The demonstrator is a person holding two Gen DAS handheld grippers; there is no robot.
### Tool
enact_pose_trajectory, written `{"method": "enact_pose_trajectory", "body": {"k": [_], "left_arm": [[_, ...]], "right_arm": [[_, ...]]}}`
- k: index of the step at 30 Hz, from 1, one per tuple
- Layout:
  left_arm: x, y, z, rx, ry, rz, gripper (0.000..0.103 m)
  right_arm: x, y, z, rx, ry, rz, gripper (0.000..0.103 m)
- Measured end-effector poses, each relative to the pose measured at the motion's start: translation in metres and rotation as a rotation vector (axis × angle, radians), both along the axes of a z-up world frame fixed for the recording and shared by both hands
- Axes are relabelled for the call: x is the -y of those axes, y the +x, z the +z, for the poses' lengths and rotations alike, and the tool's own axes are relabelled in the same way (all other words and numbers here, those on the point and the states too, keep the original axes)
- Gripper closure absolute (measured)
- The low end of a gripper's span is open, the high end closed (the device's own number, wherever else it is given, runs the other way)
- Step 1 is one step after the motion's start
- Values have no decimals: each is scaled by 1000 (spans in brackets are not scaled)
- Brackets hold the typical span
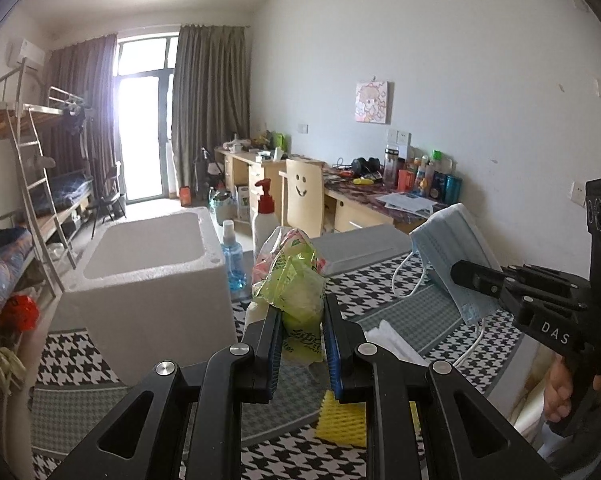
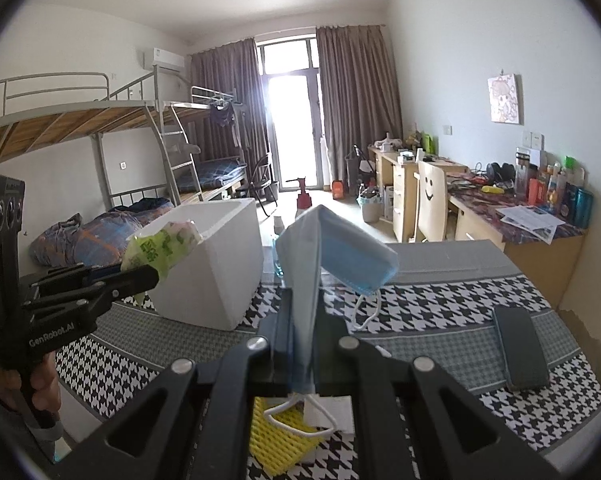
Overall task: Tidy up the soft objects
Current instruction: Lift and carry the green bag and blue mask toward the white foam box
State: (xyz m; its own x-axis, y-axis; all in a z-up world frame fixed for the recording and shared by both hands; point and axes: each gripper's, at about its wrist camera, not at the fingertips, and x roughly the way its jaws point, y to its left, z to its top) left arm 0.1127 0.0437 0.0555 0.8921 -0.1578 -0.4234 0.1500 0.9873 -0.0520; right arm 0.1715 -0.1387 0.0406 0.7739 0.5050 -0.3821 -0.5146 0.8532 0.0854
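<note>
My left gripper (image 1: 302,312) is shut on a green tissue pack (image 1: 300,304) and holds it above the houndstooth tablecloth, just right of the white foam box (image 1: 148,280). In the right wrist view the pack (image 2: 160,246) hangs by the box's (image 2: 216,280) front left corner, held by the left gripper (image 2: 148,272). My right gripper (image 2: 302,304) is shut on a blue face mask (image 2: 332,256), held up above the table right of the box. The mask (image 1: 452,252) also shows in the left wrist view, pinched by the right gripper (image 1: 460,272).
A yellow foam net (image 2: 276,440) and a white tissue (image 1: 392,340) lie on the cloth under the grippers. A dark phone (image 2: 520,348) lies at the right. A blue spray bottle (image 1: 231,256) and a pump bottle (image 1: 265,216) stand behind the box. A grey board (image 2: 452,260) lies at the far edge.
</note>
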Motion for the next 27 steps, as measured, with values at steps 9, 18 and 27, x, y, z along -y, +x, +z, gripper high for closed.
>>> {"method": "enact_pose_trajectory", "body": {"k": [9,18,27], "left_arm": [[-10,17,7,12,12,46,83],[-15,33,15,30,40,71,83],[-19,45,23,40,54,82,83]], "right_arm": [[-15,8,8,18,-10,23,94],[-29,22,18,21,-11,36,94],[-43,31,32,44,-22,48,94]]}}
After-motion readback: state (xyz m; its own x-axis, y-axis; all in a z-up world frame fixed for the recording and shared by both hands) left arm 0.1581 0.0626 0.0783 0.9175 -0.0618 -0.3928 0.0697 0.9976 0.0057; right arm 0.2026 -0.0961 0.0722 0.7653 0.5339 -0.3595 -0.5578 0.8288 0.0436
